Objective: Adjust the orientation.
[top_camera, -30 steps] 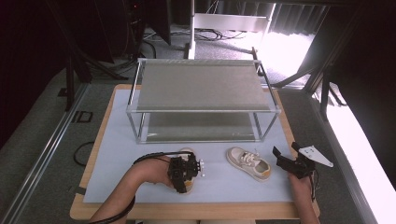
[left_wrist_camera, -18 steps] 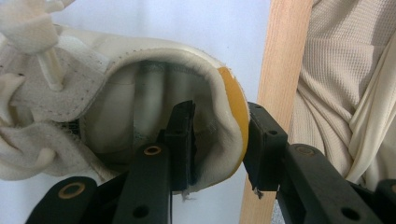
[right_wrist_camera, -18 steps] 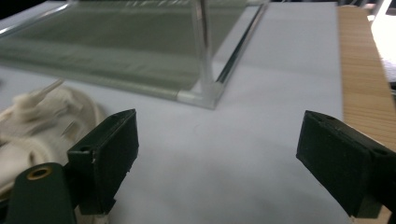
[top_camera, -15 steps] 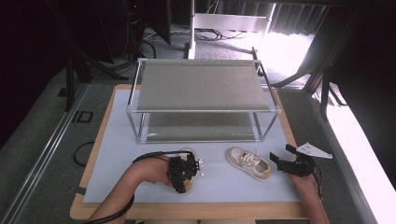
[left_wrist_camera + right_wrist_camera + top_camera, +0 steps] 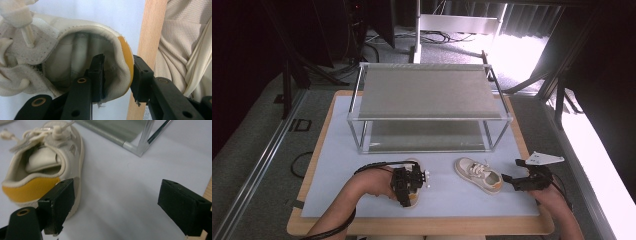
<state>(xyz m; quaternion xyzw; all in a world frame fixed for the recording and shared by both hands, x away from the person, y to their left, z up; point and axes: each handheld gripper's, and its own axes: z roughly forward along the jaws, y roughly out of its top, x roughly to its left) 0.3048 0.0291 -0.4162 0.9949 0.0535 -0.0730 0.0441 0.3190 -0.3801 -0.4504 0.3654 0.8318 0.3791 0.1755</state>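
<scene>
On the pale mat [image 5: 337,150], at its near left, the left gripper [image 5: 117,75] pinches the heel of a cream shoe [image 5: 75,50], one jaw inside the collar and one outside against the yellow heel patch, by the table's wooden edge [image 5: 147,37]. Behind stands a two-level metal rack [image 5: 427,90]. To the right a second shoe [image 5: 478,175] lies on the mat, toe toward the rack. Just right of its heel, the right gripper [image 5: 115,207] sits with jaws spread wide, holding nothing.
</scene>
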